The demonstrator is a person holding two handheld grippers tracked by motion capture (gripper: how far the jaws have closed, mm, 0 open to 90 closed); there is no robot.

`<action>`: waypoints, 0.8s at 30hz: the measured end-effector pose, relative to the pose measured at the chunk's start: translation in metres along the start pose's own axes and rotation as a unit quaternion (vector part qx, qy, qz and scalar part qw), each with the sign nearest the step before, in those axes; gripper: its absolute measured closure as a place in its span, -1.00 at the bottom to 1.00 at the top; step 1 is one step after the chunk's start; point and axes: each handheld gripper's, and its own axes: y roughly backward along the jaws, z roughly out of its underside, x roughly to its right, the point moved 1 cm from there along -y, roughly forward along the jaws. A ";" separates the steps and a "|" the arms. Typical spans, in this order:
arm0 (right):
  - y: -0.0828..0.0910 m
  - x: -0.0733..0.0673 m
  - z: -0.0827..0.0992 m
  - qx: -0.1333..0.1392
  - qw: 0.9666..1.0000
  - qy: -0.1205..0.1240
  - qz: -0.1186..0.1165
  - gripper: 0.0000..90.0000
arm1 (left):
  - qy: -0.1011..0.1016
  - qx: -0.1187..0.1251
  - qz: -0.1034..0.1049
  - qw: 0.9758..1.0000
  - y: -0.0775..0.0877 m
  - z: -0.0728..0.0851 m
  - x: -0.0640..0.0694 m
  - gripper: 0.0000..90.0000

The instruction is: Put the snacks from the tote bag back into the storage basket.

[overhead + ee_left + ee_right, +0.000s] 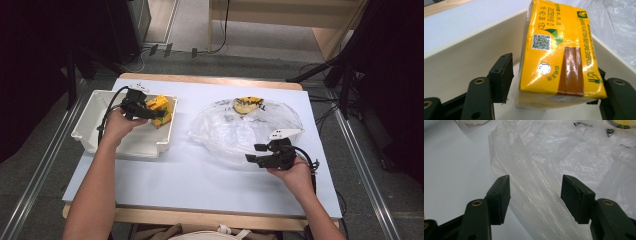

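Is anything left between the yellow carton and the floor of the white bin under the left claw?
Nothing visible. The yellow carton stands inside the white bin, between the left claw's open jaws; a gap shows at the near pad.

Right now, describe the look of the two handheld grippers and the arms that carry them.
Both grippers are black. The left gripper trails a black cable that loops back past the hand. The right gripper carries a pale three-cornered plate on top and also trails a black cable. In the gripper views, the fingers are flat, dark blocks on black arms with brass-coloured rivets. Both forearms are bare, without sleeves.
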 end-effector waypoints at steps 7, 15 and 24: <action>0.000 0.000 0.000 0.000 1.000 0.000 0.001 -0.06 | 0.004 -0.001 0.009 1.000 0.012 -0.008 0.004 -0.18; 0.001 0.000 0.000 0.001 1.000 0.002 0.002 -0.06 | 0.008 -0.002 0.006 1.000 0.027 -0.014 0.007 -0.17; 0.002 0.000 0.000 0.003 1.000 0.000 0.001 -0.06 | 0.009 -0.007 -0.002 1.000 0.039 -0.015 0.011 -0.14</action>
